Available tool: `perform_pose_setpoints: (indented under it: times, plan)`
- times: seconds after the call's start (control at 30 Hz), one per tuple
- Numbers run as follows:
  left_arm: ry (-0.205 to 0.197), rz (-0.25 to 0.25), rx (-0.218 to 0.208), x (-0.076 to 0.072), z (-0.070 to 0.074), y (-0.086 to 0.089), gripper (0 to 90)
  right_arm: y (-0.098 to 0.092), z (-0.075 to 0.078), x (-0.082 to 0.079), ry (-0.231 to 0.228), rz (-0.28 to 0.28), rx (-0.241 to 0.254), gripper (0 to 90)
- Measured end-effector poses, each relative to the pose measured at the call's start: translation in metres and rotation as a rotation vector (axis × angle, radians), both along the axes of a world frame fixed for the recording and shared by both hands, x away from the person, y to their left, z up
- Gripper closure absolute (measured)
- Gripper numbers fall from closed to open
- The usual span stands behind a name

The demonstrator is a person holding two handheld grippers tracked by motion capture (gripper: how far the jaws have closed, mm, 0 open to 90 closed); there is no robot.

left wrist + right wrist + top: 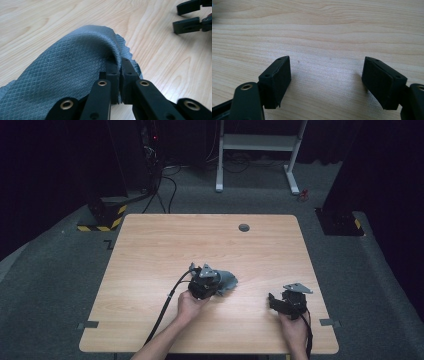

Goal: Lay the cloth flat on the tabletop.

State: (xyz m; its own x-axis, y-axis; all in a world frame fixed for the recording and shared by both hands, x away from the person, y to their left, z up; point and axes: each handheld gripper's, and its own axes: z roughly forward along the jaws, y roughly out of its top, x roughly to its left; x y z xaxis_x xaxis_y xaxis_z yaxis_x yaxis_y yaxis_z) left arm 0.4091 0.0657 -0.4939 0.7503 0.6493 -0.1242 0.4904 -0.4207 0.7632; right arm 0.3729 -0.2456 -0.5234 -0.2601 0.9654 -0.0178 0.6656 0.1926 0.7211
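Left gripper view: left gripper [120, 75] fingers clamped on grey cloth [67, 67]; right gripper [327, 82] fingers apart.

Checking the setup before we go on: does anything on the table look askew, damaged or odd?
Nothing looks damaged or spilled. The grey cloth is bunched and humped rather than flat, because the left gripper is shut on a fold of it, its zigzag-cut edge curling over. The right gripper is open over bare wooden table.
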Motion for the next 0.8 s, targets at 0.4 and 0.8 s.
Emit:
perform_pose_setpoints:
  times: [0.4,0.8]
  plan:
    - [-0.017,-0.035,0.047,-0.014,0.008,-0.008,71.8,0.0,0.0,0.0,0.0,0.0,0.0,23.1]
    - [0.017,-0.013,0.081,-0.008,0.003,-0.016,88.3,0.0,0.0,0.0,-0.003,0.004,-0.002,23.7]
